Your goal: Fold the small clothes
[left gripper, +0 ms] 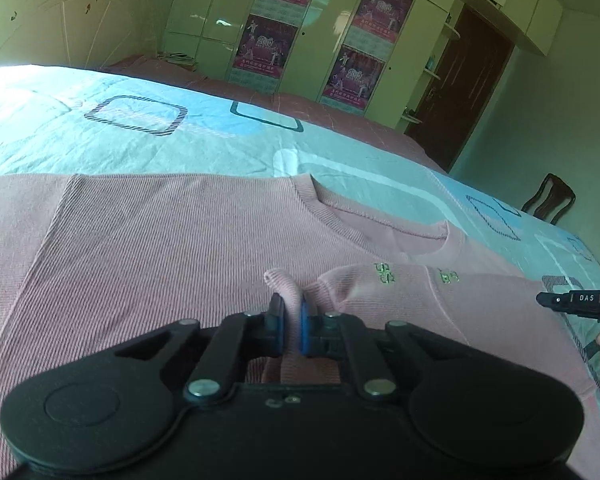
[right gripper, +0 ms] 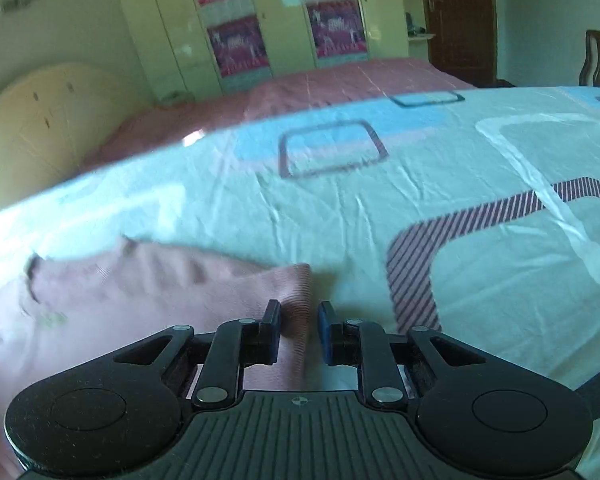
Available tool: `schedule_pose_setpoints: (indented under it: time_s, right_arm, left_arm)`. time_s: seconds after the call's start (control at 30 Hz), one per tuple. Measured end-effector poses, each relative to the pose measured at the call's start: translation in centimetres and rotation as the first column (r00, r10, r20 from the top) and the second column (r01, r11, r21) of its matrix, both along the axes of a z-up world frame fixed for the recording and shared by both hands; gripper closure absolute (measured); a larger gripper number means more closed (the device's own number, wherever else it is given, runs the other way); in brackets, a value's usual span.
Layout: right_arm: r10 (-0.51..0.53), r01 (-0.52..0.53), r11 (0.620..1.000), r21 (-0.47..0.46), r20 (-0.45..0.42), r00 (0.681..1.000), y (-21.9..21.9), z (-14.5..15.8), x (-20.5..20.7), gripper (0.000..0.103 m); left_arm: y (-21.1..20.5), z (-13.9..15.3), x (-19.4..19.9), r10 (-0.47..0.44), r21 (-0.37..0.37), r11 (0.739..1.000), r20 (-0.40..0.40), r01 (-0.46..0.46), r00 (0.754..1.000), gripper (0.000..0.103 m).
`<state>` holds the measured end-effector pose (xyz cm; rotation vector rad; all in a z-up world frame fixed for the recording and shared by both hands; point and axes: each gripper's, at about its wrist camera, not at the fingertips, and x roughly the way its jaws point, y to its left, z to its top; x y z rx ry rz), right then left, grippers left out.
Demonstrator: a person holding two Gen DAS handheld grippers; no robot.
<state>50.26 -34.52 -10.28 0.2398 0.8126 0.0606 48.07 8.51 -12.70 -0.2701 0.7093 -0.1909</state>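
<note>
A small pink ribbed sweater (left gripper: 172, 232) lies spread on the bed, neckline (left gripper: 380, 216) toward the far right, green embroidery (left gripper: 384, 274) on a folded-over part. My left gripper (left gripper: 290, 312) is shut on a pinched ridge of the sweater's fabric over its middle. In the right wrist view the sweater (right gripper: 140, 292) lies at the lower left. My right gripper (right gripper: 299, 320) stands slightly open with the sweater's ribbed cuff edge (right gripper: 296, 292) between its pads; the view is blurred. The right gripper also shows at the right edge of the left wrist view (left gripper: 576, 300).
The bed has a light blue patterned sheet (left gripper: 180, 136) and a pink cover (right gripper: 340, 76) behind it. A wardrobe with posters (left gripper: 300, 28), a dark door (left gripper: 460, 80) and a wooden chair (left gripper: 548, 196) stand beyond the bed.
</note>
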Motion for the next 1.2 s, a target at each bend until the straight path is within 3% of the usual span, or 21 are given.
schedule_pose_setpoints:
  time_s: [0.13, 0.2, 0.23, 0.27, 0.37, 0.47, 0.53, 0.73, 0.87, 0.93, 1.0, 1.2]
  right_arm:
    - [-0.022, 0.021, 0.999, -0.05, -0.004, 1.0, 0.0, 0.8, -0.2, 0.088]
    - [-0.001, 0.003, 0.998, -0.069, 0.036, 0.999, 0.4, 1.8, -0.6, 0.088]
    - [0.02, -0.016, 0.997, -0.08, 0.053, 0.998, 0.6, 2.1, -0.8, 0.088]
    - [0.041, -0.036, 0.996, -0.088, 0.055, 0.998, 1.0, 2.2, -0.6, 0.088]
    - [0.072, -0.074, 0.992, -0.106, -0.019, 0.997, 2.3, 1.2, 0.7, 0.088]
    - [0.086, -0.091, 0.986, -0.14, -0.039, 0.996, 3.0, 0.9, 0.2, 0.088]
    - [0.101, -0.107, 0.984, -0.146, -0.047, 0.994, 3.2, 1.3, -1.4, 0.088]
    - [0.165, -0.174, 0.957, -0.23, -0.056, 0.985, 4.6, 1.1, -9.1, 0.088]
    - [0.137, -0.13, 0.974, -0.185, 0.023, 0.99, 4.5, 3.0, -12.8, 0.088]
    - [0.151, -0.144, 0.972, -0.185, 0.026, 0.988, 5.1, 2.8, -13.6, 0.088]
    - [0.134, -0.141, 0.967, -0.21, -0.045, 0.99, 5.3, 1.1, -13.3, 0.088]
    - [0.083, -0.082, 0.976, -0.203, -0.004, 0.997, 5.7, 2.4, -13.2, 0.088]
  left_arm:
    - [1.0, 0.7, 0.1, 0.046, -0.017, 0.999, -0.014, -0.046, 0.999, 0.08]
    - [1.0, 2.0, -0.7, 0.099, 0.041, 0.994, 0.025, -0.1, 0.995, 0.068]
    - [0.6, 2.8, -1.1, 0.095, 0.068, 0.993, 0.062, -0.099, 0.994, 0.06]
    - [-0.1, 3.5, -1.4, 0.055, 0.075, 0.995, 0.086, -0.061, 0.995, 0.059]
    - [-3.9, 3.8, -0.6, -0.117, 0.14, 0.984, 0.048, 0.11, 0.992, 0.058]
    - [-6.6, 2.4, 0.1, -0.19, 0.176, 0.965, -0.043, 0.195, 0.981, 0.058]
    - [-7.1, 2.0, -0.2, -0.185, 0.215, 0.958, -0.041, 0.189, 0.982, 0.058]
    - [-6.1, 1.8, -1.7, -0.167, 0.205, 0.964, -0.032, 0.17, 0.985, 0.058]
    - [-5.2, 3.2, -4.0, -0.164, 0.147, 0.976, 0.011, 0.16, 0.986, 0.058]
    - [-5.4, 2.7, -4.5, -0.173, 0.173, 0.97, -0.011, 0.172, 0.985, 0.058]
    - [-5.3, 1.6, -4.7, -0.174, 0.197, 0.964, -0.046, 0.179, 0.984, 0.058]
    - [-5.0, 1.8, -5.3, -0.186, 0.268, 0.944, -0.046, 0.192, 0.981, 0.057]
